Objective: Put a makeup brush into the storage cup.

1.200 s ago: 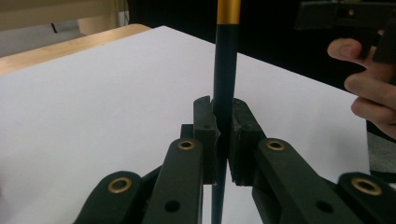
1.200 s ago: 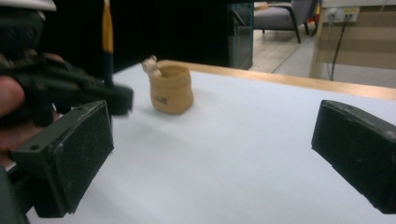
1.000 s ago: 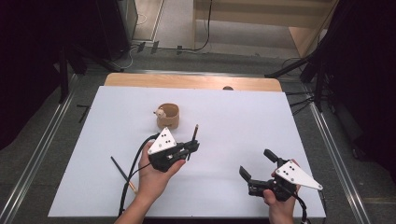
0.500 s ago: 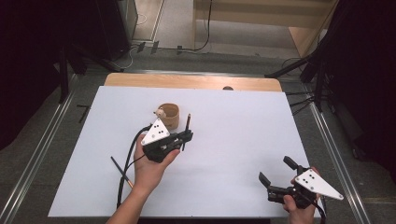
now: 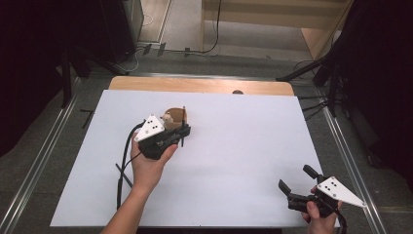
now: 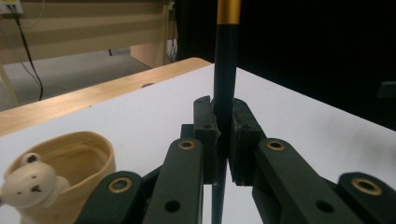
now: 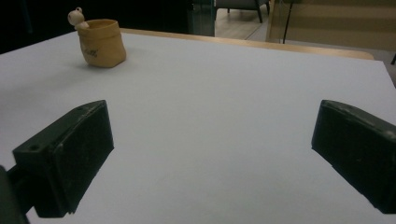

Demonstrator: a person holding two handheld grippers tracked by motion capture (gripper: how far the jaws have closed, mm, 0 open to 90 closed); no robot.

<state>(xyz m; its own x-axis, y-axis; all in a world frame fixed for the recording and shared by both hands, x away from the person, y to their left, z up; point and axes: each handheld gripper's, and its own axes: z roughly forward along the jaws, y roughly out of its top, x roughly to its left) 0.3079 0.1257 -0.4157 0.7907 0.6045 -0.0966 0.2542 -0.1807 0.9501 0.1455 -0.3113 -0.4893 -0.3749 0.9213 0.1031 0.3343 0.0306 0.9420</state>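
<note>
My left gripper is shut on a dark pen with a gold band, which stands upright between its jaws. It hovers just in front of a small tan cup with a white bear figure on its rim. In the left gripper view the cup sits low at the left, close beside the jaws. My right gripper is open near the table's front right corner, with nothing between its pads. From there the cup shows far off at the upper left.
White sheet covers the table; a wooden strip runs along the far edge. A thin dark stick lies by the left forearm, next to the trailing cable. Metal rails flank both sides.
The left gripper has carried the pen away from the person, up to the cup. The right gripper has drawn back to the right, toward the front corner, still open.
</note>
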